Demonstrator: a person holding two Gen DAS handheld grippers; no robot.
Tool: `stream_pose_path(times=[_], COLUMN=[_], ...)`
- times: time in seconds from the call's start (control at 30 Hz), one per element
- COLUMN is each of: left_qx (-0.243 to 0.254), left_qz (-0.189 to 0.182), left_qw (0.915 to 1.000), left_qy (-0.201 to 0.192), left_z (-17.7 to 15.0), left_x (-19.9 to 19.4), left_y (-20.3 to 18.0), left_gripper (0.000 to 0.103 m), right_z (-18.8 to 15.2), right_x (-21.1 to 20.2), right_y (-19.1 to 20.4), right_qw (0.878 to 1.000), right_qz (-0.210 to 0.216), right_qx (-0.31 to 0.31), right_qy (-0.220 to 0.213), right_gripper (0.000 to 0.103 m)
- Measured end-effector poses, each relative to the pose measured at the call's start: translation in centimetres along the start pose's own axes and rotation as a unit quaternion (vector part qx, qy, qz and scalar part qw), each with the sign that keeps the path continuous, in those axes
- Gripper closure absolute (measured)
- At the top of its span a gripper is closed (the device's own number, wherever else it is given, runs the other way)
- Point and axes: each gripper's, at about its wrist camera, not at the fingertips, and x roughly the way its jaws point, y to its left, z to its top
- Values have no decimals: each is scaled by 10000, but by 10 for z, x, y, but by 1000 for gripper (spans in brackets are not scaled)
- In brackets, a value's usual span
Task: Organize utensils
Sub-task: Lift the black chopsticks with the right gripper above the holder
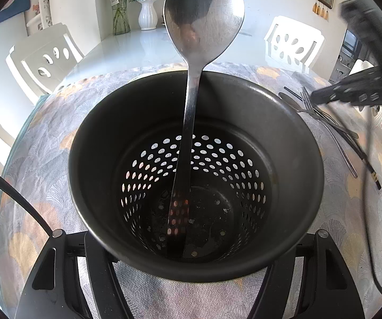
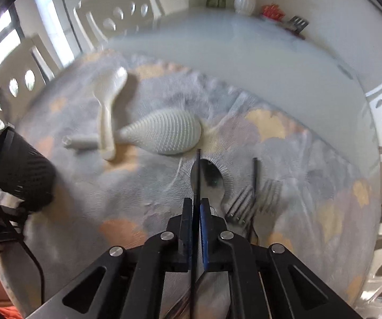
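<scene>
- The right gripper (image 2: 196, 204) has its two fingers pressed together on a thin black chopstick (image 2: 198, 175); the blue pads (image 2: 204, 228) touch it on both sides.
- The chopstick runs straight forward from the fingers and its far end lies over the bowl of a metal spoon (image 2: 212, 179) on the cloth.
- Just to the right of this spoon lie metal forks (image 2: 244, 207) and a second black chopstick (image 2: 254, 178), close together.
- Farther forward and to the left lie a white rice paddle (image 2: 164, 133) with a dotted surface and a white plastic spoon (image 2: 108, 111); the spoon lies across the handle of the paddle.
- The left gripper (image 1: 191, 260) holds the black utensil holder (image 1: 196, 180) between its fingers, clamped on its lower wall; the holder stands on the cloth, with holes in its lower wall and its bottom.
- A large metal ladle-spoon (image 1: 204, 8) stands inside the holder, handle down, bowl up, and leans on the far rim.
- In the left wrist view the right gripper shows blurred at the right edge, above the loose cutlery.
- All things rest on a patterned tablecloth (image 1: 44, 138) in grey and orange over a white table (image 2: 244, 47).
- At the far end of the table stand a white vase (image 1: 147, 16) with blue flowers and a glass vase (image 1: 119, 8); white chairs (image 1: 42, 58) stand around.
</scene>
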Motion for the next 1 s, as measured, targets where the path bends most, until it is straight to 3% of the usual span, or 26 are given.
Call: stream_pose_path(times=[0.33,0.57,0.77,1.0], left_qx=[2,6,6,19], left_qz=[1,4,5,22], left_qw=[10000,10000,10000,10000], left_qy=[0,4,1,6], left_z=[0,0,0,1], left_x=[0,0,0,2], left_y=[0,1,0,-2], left_gripper=[34,34,34,34], right_z=[-18,-25,3,53], right_x=[-96,-167,-218,-255], right_y=[2,12,31,59], right_qw=[9948,9828,9673,9598], right_qz=[-207,-419,-436,153], right_qx=[471,768,763,605], right_qy=[-877,-1625,-2378,-2736], right_gripper=[99,99,99,99])
